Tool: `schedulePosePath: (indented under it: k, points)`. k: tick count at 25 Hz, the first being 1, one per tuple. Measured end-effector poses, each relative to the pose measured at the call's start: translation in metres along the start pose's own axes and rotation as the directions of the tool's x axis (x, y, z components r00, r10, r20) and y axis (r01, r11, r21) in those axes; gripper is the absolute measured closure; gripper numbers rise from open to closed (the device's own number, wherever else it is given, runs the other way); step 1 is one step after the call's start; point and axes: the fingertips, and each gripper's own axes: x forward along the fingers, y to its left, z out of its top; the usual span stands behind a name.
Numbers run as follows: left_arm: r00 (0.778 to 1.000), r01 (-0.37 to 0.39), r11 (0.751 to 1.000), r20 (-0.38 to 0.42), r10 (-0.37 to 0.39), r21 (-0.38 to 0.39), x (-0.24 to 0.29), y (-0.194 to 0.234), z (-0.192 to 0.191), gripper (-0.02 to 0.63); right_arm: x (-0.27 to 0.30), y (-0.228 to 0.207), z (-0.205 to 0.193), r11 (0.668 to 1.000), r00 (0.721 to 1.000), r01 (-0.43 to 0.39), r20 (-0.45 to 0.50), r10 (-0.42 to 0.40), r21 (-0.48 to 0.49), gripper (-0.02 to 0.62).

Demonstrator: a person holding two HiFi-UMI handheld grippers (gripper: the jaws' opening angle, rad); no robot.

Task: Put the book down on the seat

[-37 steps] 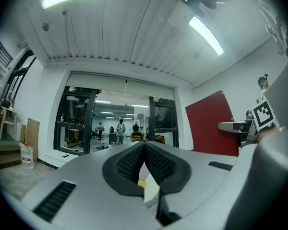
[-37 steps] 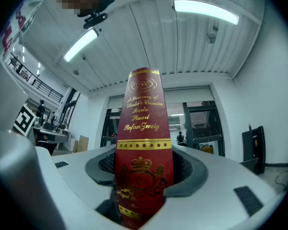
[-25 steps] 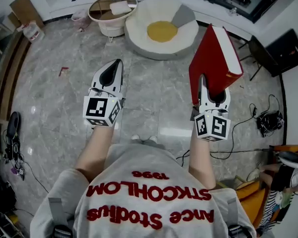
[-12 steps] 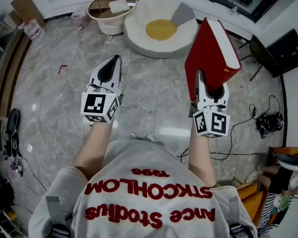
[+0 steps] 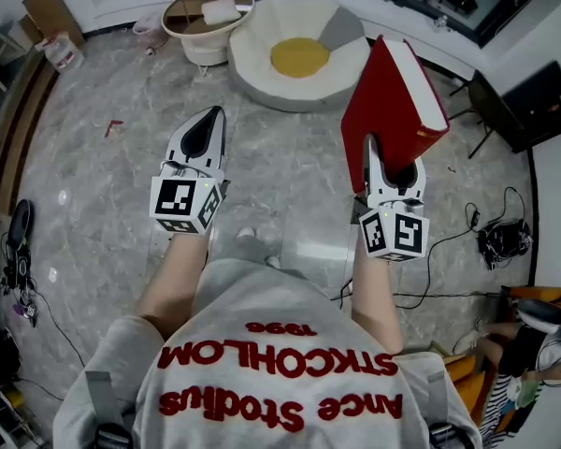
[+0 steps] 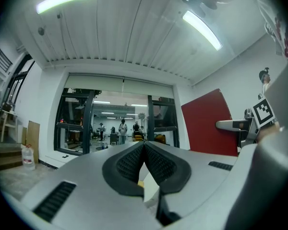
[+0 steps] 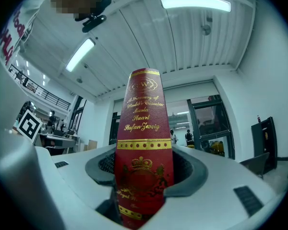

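Observation:
My right gripper (image 5: pixel 394 168) is shut on a red hardcover book (image 5: pixel 393 101) and holds it upright in the air, pages facing right. In the right gripper view the book's spine (image 7: pixel 144 143) with gold lettering stands clamped between the jaws (image 7: pixel 145 174). My left gripper (image 5: pixel 202 140) hangs beside it on the left, shut with nothing in it; its black pads (image 6: pixel 145 166) meet in the left gripper view. The seat, a white round cushion chair (image 5: pixel 260 62) with a yellow centre (image 5: pixel 299 57), lies on the floor ahead, beyond both grippers.
A round low table (image 5: pixel 206 12) with bottles and a cloth stands left of the seat. A grey pillow (image 5: pixel 342 29) rests on the seat's right rim. Cables (image 5: pixel 494 237) trail on the marble floor at right; a dark cabinet (image 5: pixel 540 101) is at far right.
The right gripper has carried the book slightly up and left, toward the seat. The left gripper has edged a little left. Both jaws stay as they were.

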Motion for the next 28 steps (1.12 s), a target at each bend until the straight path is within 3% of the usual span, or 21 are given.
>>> schedulePosePath:
  k: [13, 28]
  points:
    - [1.0, -0.011, 1.0, -0.014, 0.011, -0.018, 0.07, 0.031, -0.019, 0.592, 0.073, -0.015, -0.022, 1.0, 1.0, -0.015, -0.013, 0.015, 0.0, 0.33]
    - [0.999, 0.04, 0.998, -0.001, -0.04, -0.056, 0.223, 0.123, -0.025, 0.592, 0.236, -0.028, -0.034, 0.999, 1.0, 0.015, -0.026, -0.016, -0.04, 0.33]
